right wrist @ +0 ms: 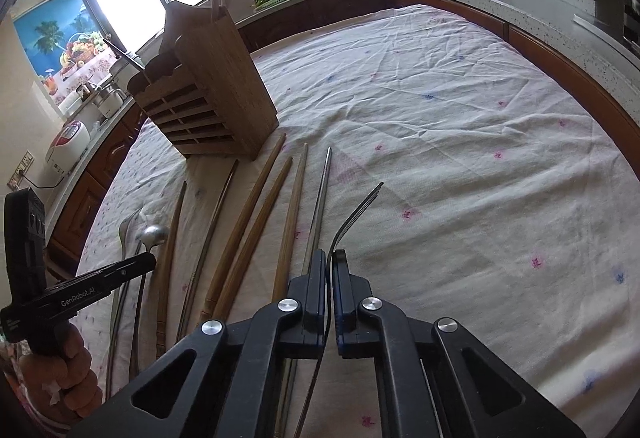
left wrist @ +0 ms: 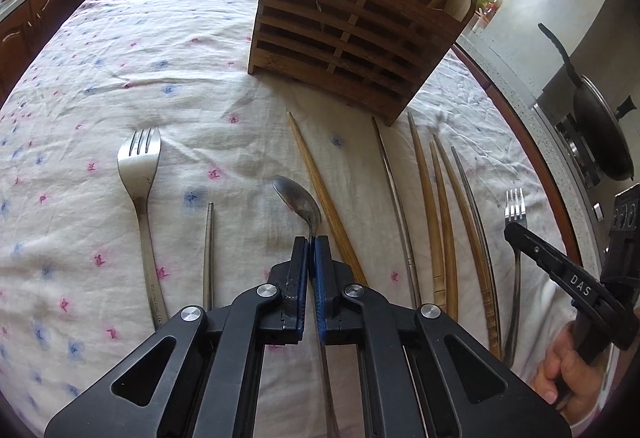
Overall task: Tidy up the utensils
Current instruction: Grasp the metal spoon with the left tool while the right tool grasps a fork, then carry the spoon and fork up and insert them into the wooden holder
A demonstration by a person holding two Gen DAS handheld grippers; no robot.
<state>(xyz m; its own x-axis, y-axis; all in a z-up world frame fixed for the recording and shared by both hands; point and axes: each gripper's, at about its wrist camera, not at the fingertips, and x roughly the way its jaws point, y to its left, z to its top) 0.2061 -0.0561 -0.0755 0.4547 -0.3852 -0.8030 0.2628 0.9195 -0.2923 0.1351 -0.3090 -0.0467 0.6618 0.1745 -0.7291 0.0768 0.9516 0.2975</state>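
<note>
On the far left of the floral tablecloth (left wrist: 120,69) lies a large fork (left wrist: 140,173), tines pointing away from me, flat and untouched. Just right of it rests a thin metal chopstick (left wrist: 209,250), its near end hidden under my left claw (left wrist: 311,244). That claw is pressed together on the neck of the spoon (left wrist: 298,197), just below the bowl, which sticks out past my fingertips; the handle runs back between the pads and out under the frame. Whether the bowl is off the cloth I cannot quite tell from this angle. Just right of the spoon a wooden chopstick (left wrist: 320,189) lies slanted toward the wooden utensil holder (left wrist: 352,33), which stands upright farther back on the cloth with a few handles poking out of its top. Further right a metal chopstick (left wrist: 394,189) lies alone, then three bamboo chopsticks (left wrist: 438,213) close together and another thin metal one beside them, all pointing roughly toward the holder. At the far right my right claw (right wrist: 329,256) is pinched shut on the small fork (right wrist: 356,207) partway along its handle; the fork is turned on edge, tines curving up and away from me, its handle passing back between the pads. My hand (left wrist: 568,366) grips that claw's handle
</note>
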